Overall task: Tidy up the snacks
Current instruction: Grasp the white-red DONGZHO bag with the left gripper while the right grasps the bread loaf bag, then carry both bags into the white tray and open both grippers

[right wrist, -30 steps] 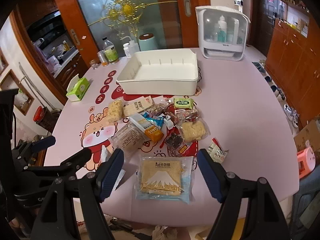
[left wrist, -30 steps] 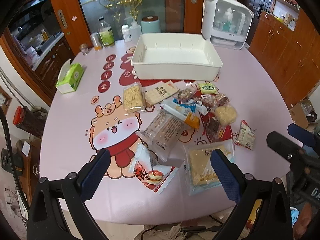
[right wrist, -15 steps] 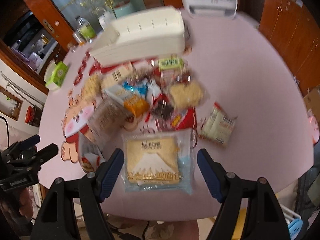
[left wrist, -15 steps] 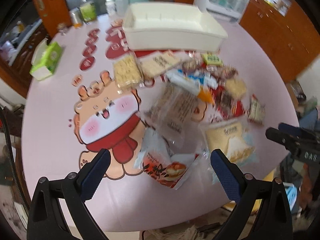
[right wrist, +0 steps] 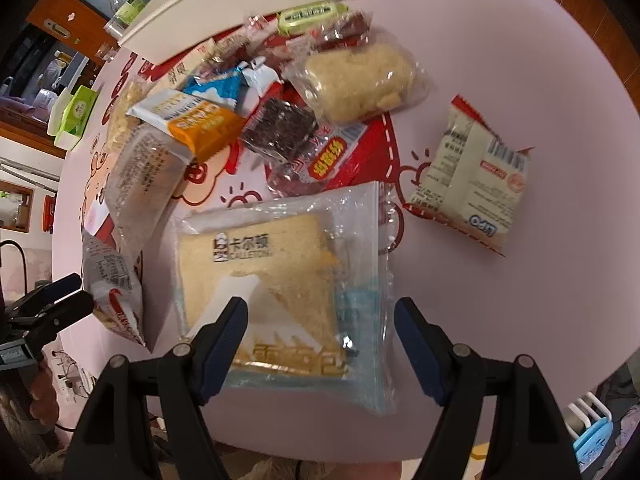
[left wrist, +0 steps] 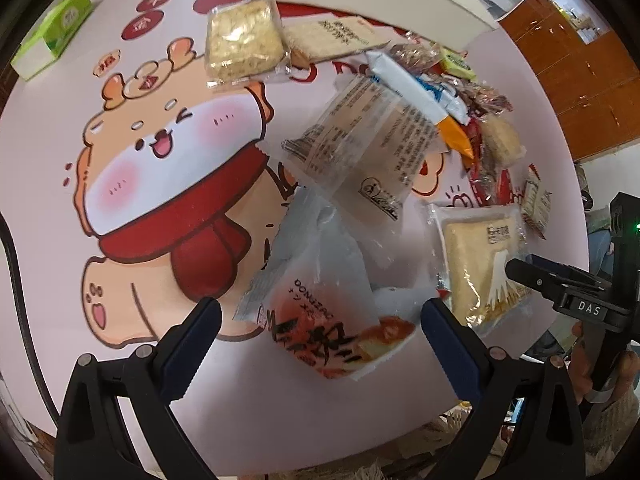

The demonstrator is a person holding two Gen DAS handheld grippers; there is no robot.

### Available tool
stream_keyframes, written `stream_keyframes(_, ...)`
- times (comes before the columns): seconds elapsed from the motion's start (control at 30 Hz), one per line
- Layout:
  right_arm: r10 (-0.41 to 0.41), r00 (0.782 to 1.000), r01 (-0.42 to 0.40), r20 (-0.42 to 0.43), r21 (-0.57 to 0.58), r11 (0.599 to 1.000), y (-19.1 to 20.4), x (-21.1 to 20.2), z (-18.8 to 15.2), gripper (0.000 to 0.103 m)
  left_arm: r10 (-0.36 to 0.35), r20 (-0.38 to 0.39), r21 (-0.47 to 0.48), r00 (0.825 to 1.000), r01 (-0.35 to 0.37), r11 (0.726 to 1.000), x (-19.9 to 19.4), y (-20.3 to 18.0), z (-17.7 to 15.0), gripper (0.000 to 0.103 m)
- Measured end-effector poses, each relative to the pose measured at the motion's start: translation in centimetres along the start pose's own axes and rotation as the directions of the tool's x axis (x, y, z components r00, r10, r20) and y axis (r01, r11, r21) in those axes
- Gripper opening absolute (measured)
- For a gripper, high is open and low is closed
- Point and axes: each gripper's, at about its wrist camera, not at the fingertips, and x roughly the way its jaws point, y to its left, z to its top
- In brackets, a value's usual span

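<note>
— On the pink desk point(right wrist: 520, 60) sits a big pile of snacks. See the left claw point(left wrist: 320, 322)? It is wide open, right over the red and white bun packet point(left wrist: 320, 320), and the packet lies loose between its blue fingers point(left wrist: 192, 344).

— And the right claw point(right wrist: 320, 336)?

— Open too, not squeezing anything. It hangs over the sliced bread bag point(right wrist: 288, 280), the clear one with the white mountain drawn on it. One blue finger point(right wrist: 222, 344) is in front of the bag's edge.

— Where are the other snacks?

— Just behind. A clear packet with brown writing point(left wrist: 360, 148) lies next to the bun packet. Farther back I see an orange and white bar point(right wrist: 188, 116), a dark crumbly square point(right wrist: 280, 128), a puffy rice cake point(right wrist: 356, 76) and a little green packet point(right wrist: 308, 16). A cream packet with red edges point(right wrist: 472, 176) lies off by itself.

— And the box?

— The white bin point(right wrist: 248, 4) stands at the far side, just behind the pile. A green tissue box point(left wrist: 52, 36) is near the desk's edge.
</note>
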Motion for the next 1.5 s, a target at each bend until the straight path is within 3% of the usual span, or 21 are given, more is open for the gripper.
stream_keyframes(0.13, 0.049, 0.999, -0.049, 0.001, 0.005, 0.999, -0.4, 0.8, 0.5, 0.078, 0.004, -0.023, 0.002, 1.0, -0.004, 1.0, 0.7, -0.9, 0.1, 0.1)
stream_keyframes(0.3, 0.051, 0.998, -0.049, 0.023, -0.083, 0.995, 0.4, 1.0, 0.8, 0.074, -0.013, -0.062, 0.004, 0.998, 0.013, 1.0, 1.8, -2.2, 0.0, 0.1)
stream_keyframes(0.37, 0.107, 0.994, -0.105, 0.015, -0.091, 0.99, 0.6, 1.0, 0.9, 0.051, -0.017, -0.057, -0.002, 0.998, 0.017, 1.0, 2.1, -2.4, 0.0, 0.1)
stream_keyframes(0.4, 0.127, 0.992, -0.124, 0.027, -0.09, 0.988, 0.5, 0.8, 0.9, 0.045, -0.019, -0.054, -0.009, 0.998, 0.019, 1.0, 2.1, -2.4, 0.0, 0.099)
stream_keyframes(0.43, 0.14, 0.99, -0.136, 0.03, -0.095, 0.986, 0.5, 0.6, 1.0, 0.029, -0.024, -0.05, -0.02, 0.998, 0.023, 1.0, 2.2, -2.4, -0.1, 0.092)
stream_keyframes(0.47, 0.158, 0.987, -0.155, 0.03, -0.094, 0.983, 0.3, 0.4, 1.0, 0.021, -0.038, -0.049, -0.04, 0.998, 0.037, 0.999, 2.2, -2.3, 0.0, 0.088)
stream_keyframes(0.53, 0.17, 0.985, -0.165, 0.038, -0.101, 0.981, 0.3, -0.1, 0.9, 0.015, -0.033, -0.031, -0.048, 0.999, 0.032, 0.998, 1.9, -2.2, -0.1, 0.082)
stream_keyframes(0.6, 0.169, 0.984, -0.163, 0.046, -0.112, 0.98, 0.4, -0.6, 0.6, 0.01, -0.015, -0.011, -0.034, 1.0, 0.014, 0.999, 1.4, -2.5, -0.3, 0.066)
stream_keyframes(0.63, 0.17, 0.984, -0.163, 0.05, -0.117, 0.98, 0.7, -0.9, 0.4, 0.008, 0.0, -0.001, -0.026, 1.0, 0.0, 1.0, 1.2, -2.7, -0.4, 0.063)
stream_keyframes(0.7, 0.175, 0.982, -0.166, 0.065, -0.125, 0.978, 1.2, -1.7, 0.4, 0.007, 0.052, 0.028, -0.008, 0.998, -0.052, 0.999, 0.6, -3.7, -0.7, 0.062)
stream_keyframes(0.87, 0.168, 0.979, -0.14, 0.119, -0.216, 0.966, 2.6, -5.1, 0.5, 0.007, 0.082, 0.117, -0.002, 0.99, -0.082, 0.997, -2.7, -5.5, -1.0, 0.061)
stream_keyframes(1.03, 0.18, 0.964, -0.113, 0.198, -0.307, 0.945, 2.9, -9.7, 1.0, 0.007, 0.103, 0.24, -0.009, 0.965, -0.104, 0.995, -8.3, -7.3, -1.3, 0.062)
stream_keyframes(1.13, 0.189, 0.946, -0.086, 0.262, -0.359, 0.929, 3.2, -12.5, 1.6, 0.007, 0.14, 0.321, -0.014, 0.937, -0.144, 0.99, -11.5, -8.9, -1.4, 0.062)
stream_keyframes(1.33, 0.197, 0.886, -0.005, 0.419, -0.416, 0.909, 3.3, -18.6, 4.2, 0.007, 0.215, 0.447, -0.027, 0.868, -0.227, 0.974, -16.6, -11.4, 0.4, 0.062)
stream_keyframes(1.5, 0.167, 0.826, 0.062, 0.538, -0.382, 0.922, 3.9, -22.0, 8.1, 0.007, 0.267, 0.523, -0.025, 0.809, -0.299, 0.954, -20.3, -11.8, 3.5, 0.062)
